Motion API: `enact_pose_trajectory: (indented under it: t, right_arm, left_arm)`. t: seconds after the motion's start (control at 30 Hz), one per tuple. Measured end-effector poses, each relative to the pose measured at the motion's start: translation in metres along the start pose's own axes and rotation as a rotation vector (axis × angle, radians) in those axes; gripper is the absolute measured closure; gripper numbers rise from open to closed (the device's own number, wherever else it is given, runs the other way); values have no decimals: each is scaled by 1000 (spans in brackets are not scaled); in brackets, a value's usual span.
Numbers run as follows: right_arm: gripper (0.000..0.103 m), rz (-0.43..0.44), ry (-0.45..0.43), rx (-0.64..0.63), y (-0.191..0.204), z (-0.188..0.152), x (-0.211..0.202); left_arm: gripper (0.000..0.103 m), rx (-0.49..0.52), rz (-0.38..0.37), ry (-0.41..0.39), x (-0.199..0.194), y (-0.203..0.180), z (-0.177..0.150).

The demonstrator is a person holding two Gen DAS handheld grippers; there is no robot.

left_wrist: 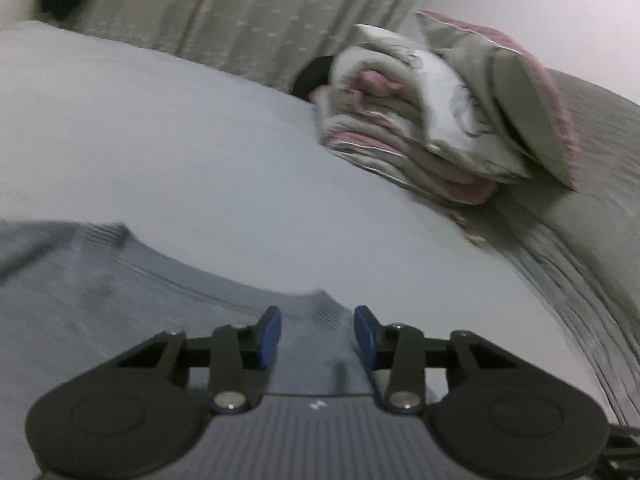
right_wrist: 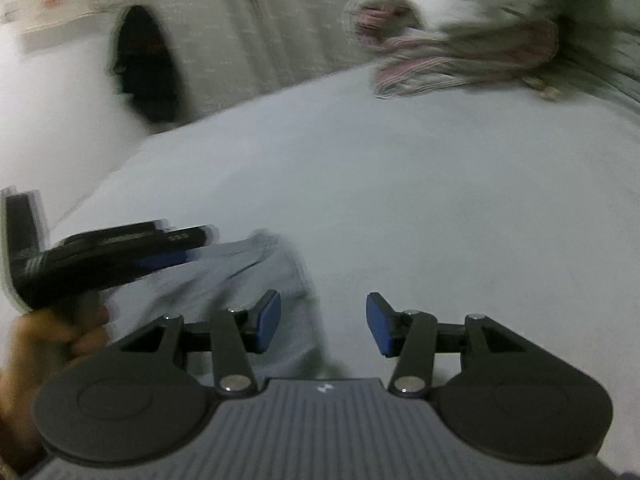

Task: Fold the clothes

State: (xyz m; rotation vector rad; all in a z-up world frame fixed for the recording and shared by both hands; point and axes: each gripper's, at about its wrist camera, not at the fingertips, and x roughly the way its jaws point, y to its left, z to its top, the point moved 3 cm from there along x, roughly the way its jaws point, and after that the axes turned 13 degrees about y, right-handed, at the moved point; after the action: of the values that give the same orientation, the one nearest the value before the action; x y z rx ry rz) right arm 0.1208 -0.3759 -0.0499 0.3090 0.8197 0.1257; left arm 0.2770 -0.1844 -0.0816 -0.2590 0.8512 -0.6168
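Pale bed sheet (left_wrist: pixel 200 152) carries the grey garment (left_wrist: pixel 120 280), spread flat near the front edge, likely laid out for folding. Left gripper (left_wrist: pixel 318 336) hovers over its ribbed corner, jaws apart and empty; right gripper (right_wrist: pixel 323 322) likewise, tilted downward. Folded bedding (left_wrist: pixel 432 120) sits behind.

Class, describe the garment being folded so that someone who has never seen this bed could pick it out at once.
Start at the pale sheet covering the bed. At its near edge, under the left gripper, lies the blue-grey top, spread flat. Unlike the pink-and-grey folded bedding piled at the far end, it is plain, single-coloured, and has a ribbed neckline.
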Motion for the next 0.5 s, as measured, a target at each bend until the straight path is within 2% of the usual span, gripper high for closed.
enact_pose_trajectory:
  t: [0.1, 0.13, 0.23, 0.33, 0.37, 0.5]
  right_arm:
    - [52, 77, 17, -92, 10, -13, 1]
    - [52, 104, 24, -120, 12, -17, 2]
    - [51, 108, 67, -140, 13, -13, 7]
    - [51, 167, 93, -164, 17, -18, 3]
    - [50, 172, 99, -175, 19, -20, 3]
    - [50, 86, 153, -188, 20, -25, 14]
  left_arm:
    - [73, 48, -57, 19, 9, -2, -11]
    - [77, 38, -64, 43, 12, -2, -9]
    - [78, -5, -151, 56, 17, 0, -10]
    - [78, 29, -131, 70, 21, -4, -13]
    - [78, 34, -131, 70, 20, -5, -14]
    - [78, 40, -140, 71, 20, -4, -15]
